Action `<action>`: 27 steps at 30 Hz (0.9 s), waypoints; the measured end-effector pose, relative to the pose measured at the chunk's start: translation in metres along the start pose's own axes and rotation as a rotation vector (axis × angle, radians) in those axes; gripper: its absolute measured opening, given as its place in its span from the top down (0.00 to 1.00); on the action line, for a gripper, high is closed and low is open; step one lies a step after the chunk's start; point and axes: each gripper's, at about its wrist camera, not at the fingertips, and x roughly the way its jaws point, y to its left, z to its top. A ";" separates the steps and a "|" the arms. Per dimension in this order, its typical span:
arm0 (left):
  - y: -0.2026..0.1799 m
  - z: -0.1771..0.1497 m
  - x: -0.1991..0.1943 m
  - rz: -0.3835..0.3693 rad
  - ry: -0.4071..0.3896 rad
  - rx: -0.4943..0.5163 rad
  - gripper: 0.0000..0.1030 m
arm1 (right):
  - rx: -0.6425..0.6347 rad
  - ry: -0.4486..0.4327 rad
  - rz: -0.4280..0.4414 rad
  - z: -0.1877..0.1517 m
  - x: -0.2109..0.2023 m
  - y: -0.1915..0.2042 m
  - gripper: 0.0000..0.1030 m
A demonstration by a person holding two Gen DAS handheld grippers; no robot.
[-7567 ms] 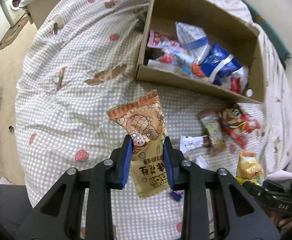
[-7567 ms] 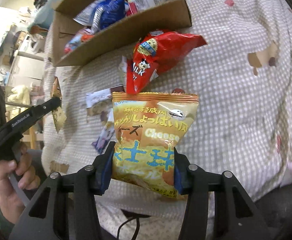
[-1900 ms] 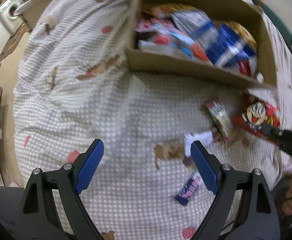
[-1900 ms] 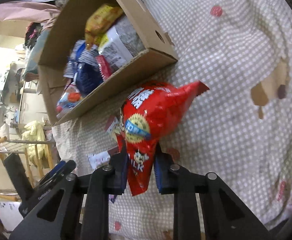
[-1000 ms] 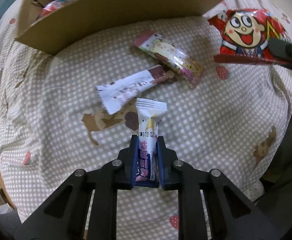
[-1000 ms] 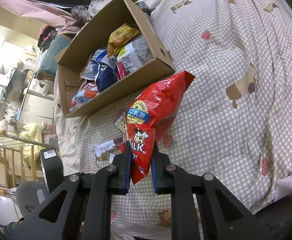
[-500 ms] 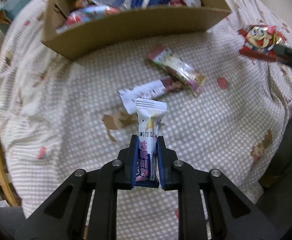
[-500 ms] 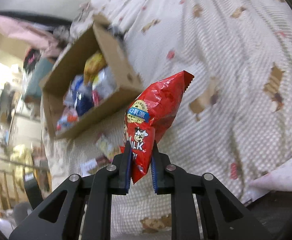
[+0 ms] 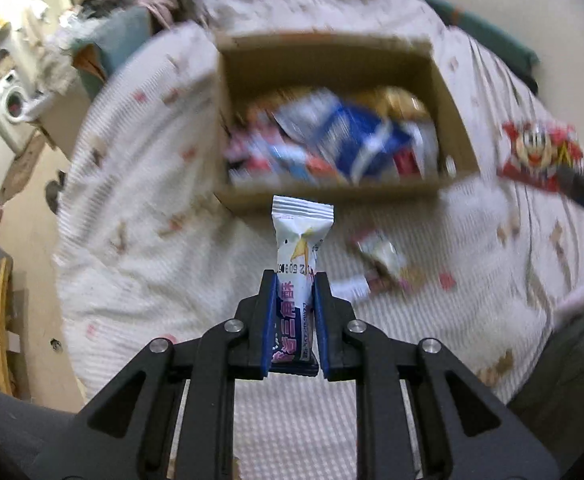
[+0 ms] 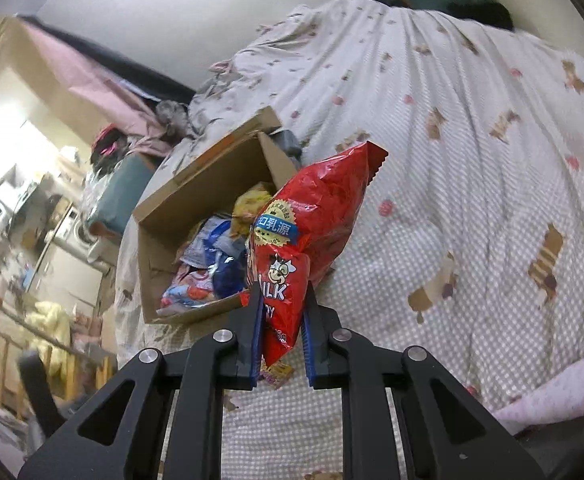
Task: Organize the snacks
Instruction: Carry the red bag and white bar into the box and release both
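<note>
Nearest in the left wrist view: left gripper (image 9: 294,280) clenched on a slim white snack bar (image 9: 299,252), blue and pink lettering at its lower end, crimped top upright and clear of the bedspread (image 9: 140,240). Bar's bottom edge hidden between the pads. Beyond it, two loose wrappers (image 9: 378,260) on the checked cover, too smeared to read. Farther off, the open cardboard box (image 9: 332,192), its packets a blur of blue, red and gold. At the right edge, a red packet with a cartoon face, held by a dark tool cut off by the frame.

Nearest in the right wrist view: right gripper (image 10: 281,300) clamped on the lower end of a red milk-snack bag (image 10: 312,224), lifted off the cover. Bag masking the box's near right corner. Box (image 10: 196,200) sharper here: yellow, blue and pink packets inside. Loose wrappers mostly hidden; only a scrap below the bag. Behind, cluttered room at left, blurred.
</note>
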 end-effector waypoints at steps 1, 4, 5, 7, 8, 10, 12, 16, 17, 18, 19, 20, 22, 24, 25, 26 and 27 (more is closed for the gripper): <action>0.006 0.007 -0.004 0.004 -0.014 -0.020 0.86 | -0.022 -0.006 0.002 0.001 0.000 0.006 0.84; 0.019 0.023 -0.008 0.016 -0.040 -0.047 0.86 | -0.057 -0.010 0.022 0.004 0.000 0.017 0.84; 0.018 0.029 -0.009 0.030 -0.057 -0.044 0.86 | -0.069 -0.015 0.033 0.006 0.000 0.021 0.84; 0.017 0.038 -0.014 0.057 -0.088 -0.031 0.86 | -0.101 -0.018 0.045 0.009 0.002 0.028 0.84; 0.018 0.040 -0.015 0.063 -0.097 -0.024 0.86 | -0.123 -0.019 0.049 0.011 0.005 0.033 0.84; 0.019 0.049 -0.016 0.066 -0.107 -0.018 0.86 | -0.145 -0.027 0.051 0.016 0.008 0.039 0.84; 0.021 0.059 -0.016 0.063 -0.116 -0.018 0.86 | -0.158 -0.030 0.057 0.020 0.013 0.043 0.84; 0.024 0.074 -0.013 0.047 -0.128 -0.032 0.86 | -0.163 -0.026 0.069 0.027 0.025 0.046 0.84; 0.026 0.078 -0.010 0.034 -0.123 -0.044 0.86 | -0.164 -0.023 0.067 0.028 0.028 0.046 0.84; 0.027 0.082 -0.007 0.028 -0.117 -0.053 0.86 | -0.165 -0.020 0.066 0.028 0.030 0.046 0.84; 0.027 0.084 -0.005 0.025 -0.115 -0.058 0.86 | -0.165 -0.013 0.066 0.030 0.034 0.046 0.84; 0.028 0.087 0.000 0.016 -0.112 -0.066 0.86 | -0.166 -0.007 0.066 0.032 0.038 0.046 0.84; 0.029 0.091 0.006 0.003 -0.107 -0.072 0.86 | -0.169 0.005 0.064 0.035 0.046 0.046 0.84; 0.029 0.097 0.014 0.003 -0.106 -0.071 0.86 | -0.172 0.016 0.071 0.038 0.052 0.047 0.84; 0.029 0.099 0.017 0.003 -0.105 -0.071 0.86 | -0.176 0.020 0.070 0.040 0.055 0.048 0.84; 0.030 0.102 0.022 0.001 -0.104 -0.072 0.86 | -0.189 0.026 0.070 0.041 0.060 0.051 0.84; 0.030 0.105 0.025 0.000 -0.103 -0.073 0.86 | -0.197 0.032 0.076 0.042 0.064 0.053 0.84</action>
